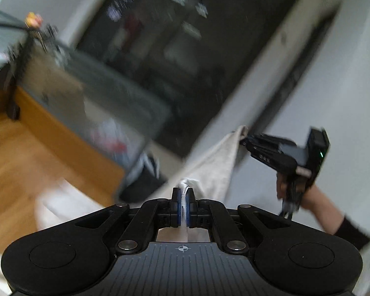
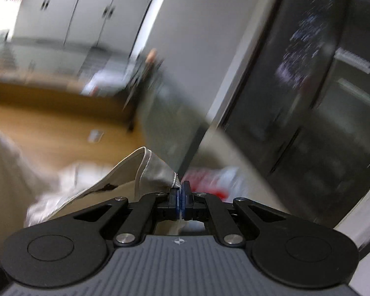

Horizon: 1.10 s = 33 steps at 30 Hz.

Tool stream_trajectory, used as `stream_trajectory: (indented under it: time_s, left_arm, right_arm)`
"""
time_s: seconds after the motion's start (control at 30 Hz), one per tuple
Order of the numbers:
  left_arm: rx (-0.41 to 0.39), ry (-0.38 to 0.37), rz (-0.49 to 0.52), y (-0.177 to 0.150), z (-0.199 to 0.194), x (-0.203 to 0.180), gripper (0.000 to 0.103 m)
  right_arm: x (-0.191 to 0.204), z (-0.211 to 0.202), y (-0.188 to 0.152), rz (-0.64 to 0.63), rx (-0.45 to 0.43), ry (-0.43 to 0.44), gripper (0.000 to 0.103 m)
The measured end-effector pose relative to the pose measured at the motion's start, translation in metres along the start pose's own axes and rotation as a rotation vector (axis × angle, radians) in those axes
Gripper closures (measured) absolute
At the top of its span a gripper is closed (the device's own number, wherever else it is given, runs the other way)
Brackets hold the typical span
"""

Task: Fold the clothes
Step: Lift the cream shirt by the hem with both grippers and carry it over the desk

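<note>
A pale cream garment hangs stretched in the air between both grippers. My left gripper is shut on a bunched edge of it. In the left wrist view the right gripper pinches the cloth's far corner, held by a person's hand. In the right wrist view my right gripper is shut on a hemmed corner of the garment, which folds off to the left. More pale cloth lies blurred on the wooden table below.
A large dark window in a white wall fills the background. A grey bin stands at the table's far edge, with a red and white bag beyond. White cabinets stand far left. Both views are motion-blurred.
</note>
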<state>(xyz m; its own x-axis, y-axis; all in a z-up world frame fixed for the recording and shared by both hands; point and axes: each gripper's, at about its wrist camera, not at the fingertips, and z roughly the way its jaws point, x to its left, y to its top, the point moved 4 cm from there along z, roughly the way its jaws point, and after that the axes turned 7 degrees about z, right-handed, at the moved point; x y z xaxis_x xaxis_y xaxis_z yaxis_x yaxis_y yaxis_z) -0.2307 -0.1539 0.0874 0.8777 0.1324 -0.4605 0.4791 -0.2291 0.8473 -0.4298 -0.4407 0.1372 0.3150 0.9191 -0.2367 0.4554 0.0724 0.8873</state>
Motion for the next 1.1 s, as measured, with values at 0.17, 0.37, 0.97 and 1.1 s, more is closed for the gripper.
stream_trajectory:
  time_s: [0.17, 0.37, 0.97, 1.1]
  left_arm:
    - [-0.241, 0.089, -0.042, 0.05, -0.039, 0.01, 0.098]
    - [-0.433, 0.341, -0.09, 0.08, -0.11, 0.049, 0.098]
    - [-0.393, 1.234, -0.82, -0.145, -0.337, 0.228, 0.098]
    - [-0.34, 1.34, -0.924, -0.192, -0.376, 0.23, 0.098]
  right_arm:
    - [0.013, 0.029, 0.11, -0.112, -0.255, 0.021, 0.101]
    - [0.109, 0.132, 0.264, -0.307, -0.424, 0.114, 0.101]
    - [0.685, 0.328, 0.275, -0.86, -0.286, 0.908, 0.101]
    - [0.778, 0.317, 0.213, -0.944, -0.199, 1.02, 0.101]
